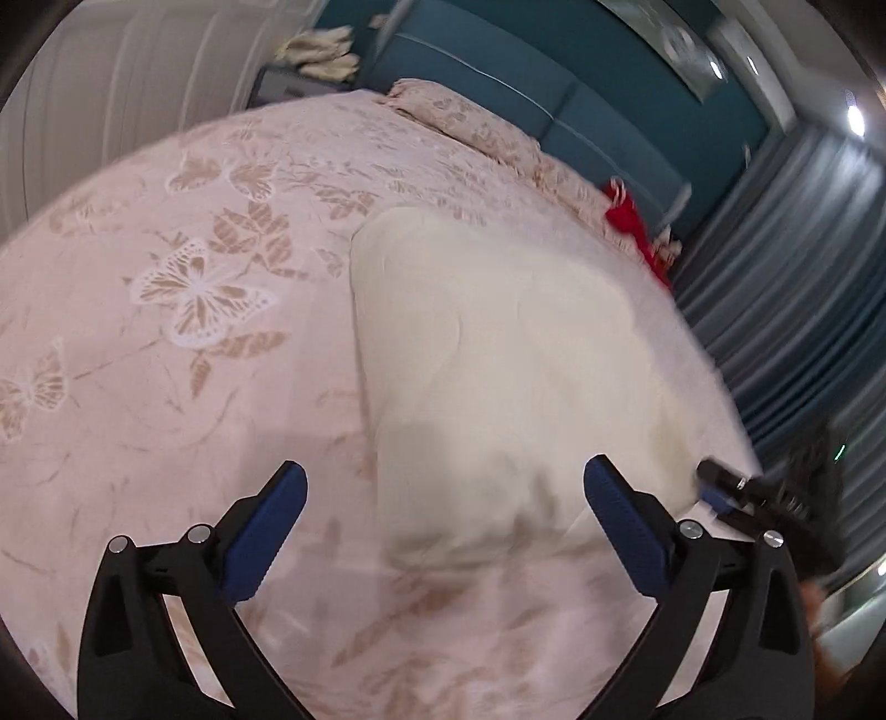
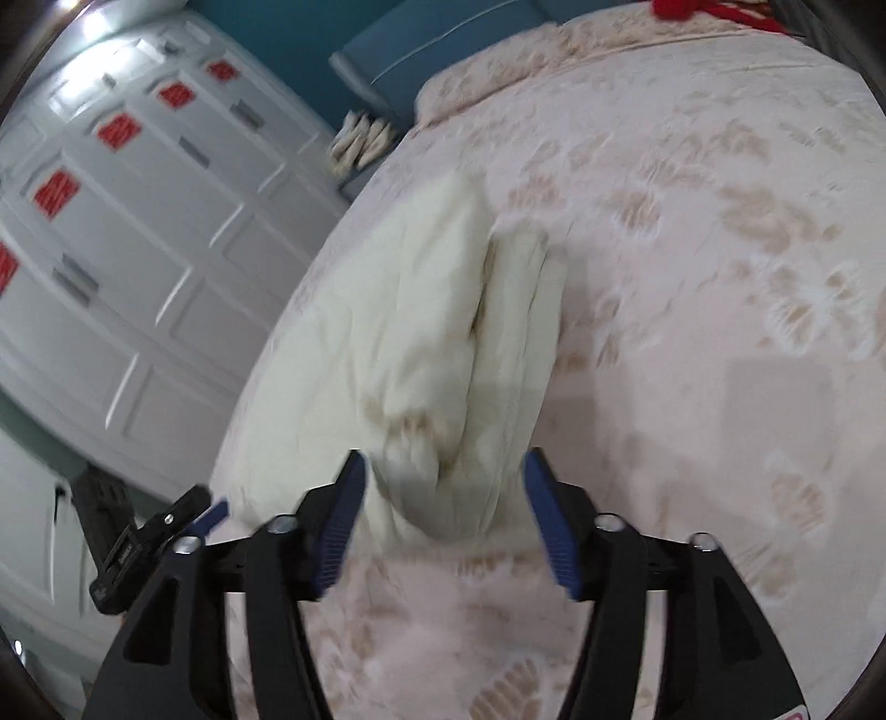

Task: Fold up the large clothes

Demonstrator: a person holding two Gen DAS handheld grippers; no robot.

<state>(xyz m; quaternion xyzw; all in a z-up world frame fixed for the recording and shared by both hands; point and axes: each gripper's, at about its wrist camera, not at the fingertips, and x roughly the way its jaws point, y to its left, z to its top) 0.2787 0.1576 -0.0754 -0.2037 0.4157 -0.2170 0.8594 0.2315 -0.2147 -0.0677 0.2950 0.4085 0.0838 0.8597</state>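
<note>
Cream garment (image 2: 421,343) lies folded mid-bed (image 1: 183,387), prob. just laid down. L claw (image 1: 443,531) + R claw (image 2: 443,520) both released, nothing gripped, at garment's near edge.

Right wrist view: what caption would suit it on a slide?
Open right gripper poised over the near end of a folded cream garment lying on a pink butterfly-print bedspread.

Your red cloth (image 2: 714,11) at the bed's (image 2: 692,277) far edge is cut off by the frame; the pale bundle (image 1: 324,52) past the bed's far corner blurs beyond telling.
</note>
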